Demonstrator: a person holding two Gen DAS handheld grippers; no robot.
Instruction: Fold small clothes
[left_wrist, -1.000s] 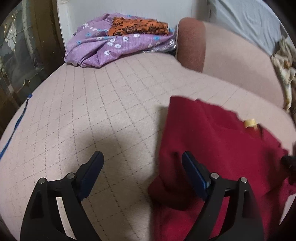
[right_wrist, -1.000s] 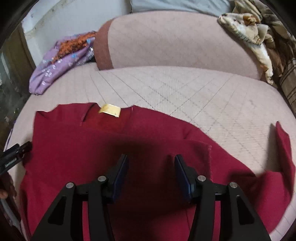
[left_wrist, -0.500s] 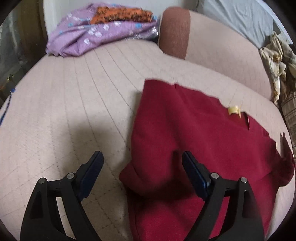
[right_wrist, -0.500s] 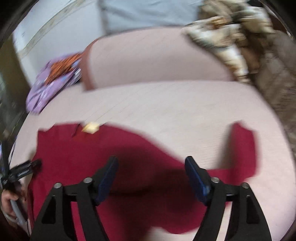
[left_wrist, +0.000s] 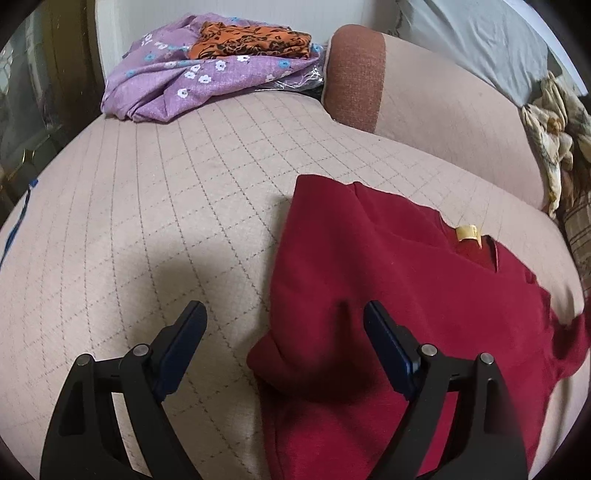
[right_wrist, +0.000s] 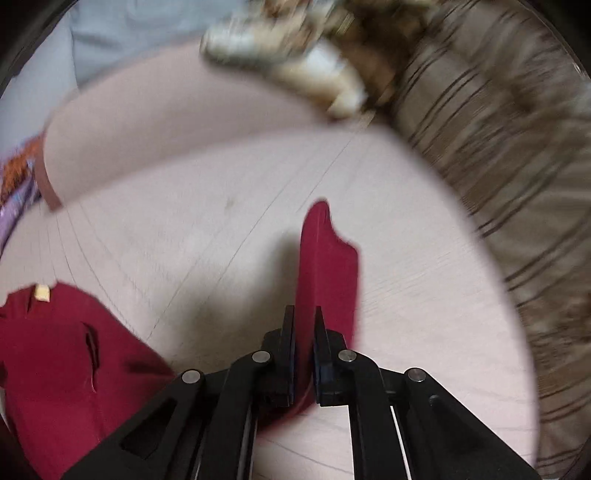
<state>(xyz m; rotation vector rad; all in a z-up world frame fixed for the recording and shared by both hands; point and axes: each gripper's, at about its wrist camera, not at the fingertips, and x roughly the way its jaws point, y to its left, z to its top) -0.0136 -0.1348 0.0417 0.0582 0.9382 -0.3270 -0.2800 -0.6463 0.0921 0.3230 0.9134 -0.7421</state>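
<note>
Left gripper (left_wrist: 284, 332): hanging with jaws wide apart, grasping nothing; right finger (left_wrist: 388, 350) standing over the red cloth, left finger (left_wrist: 183, 341) over bare bed.
Right gripper (right_wrist: 303, 328): clenched on the sleeve (right_wrist: 327, 258), jaws having just been closing, red cloth pinched between them.
Shirt (left_wrist: 406, 314): lying flat on the bed (left_wrist: 147, 221), red, filling the left view from 3 to 6 o'clock; left edge bunching near the open gripper.
Sleeve: rising toward 12 o'clock from the closed jaws in the right view, lifted a little off the bed.
Label (left_wrist: 466, 232): yellow, sitting at the neck, at 2 o'clock in the left view.
Pile (left_wrist: 207, 70): purple and orange cloth, at 11 o'clock, well apart from the shirt.
Right view: blurred.
</note>
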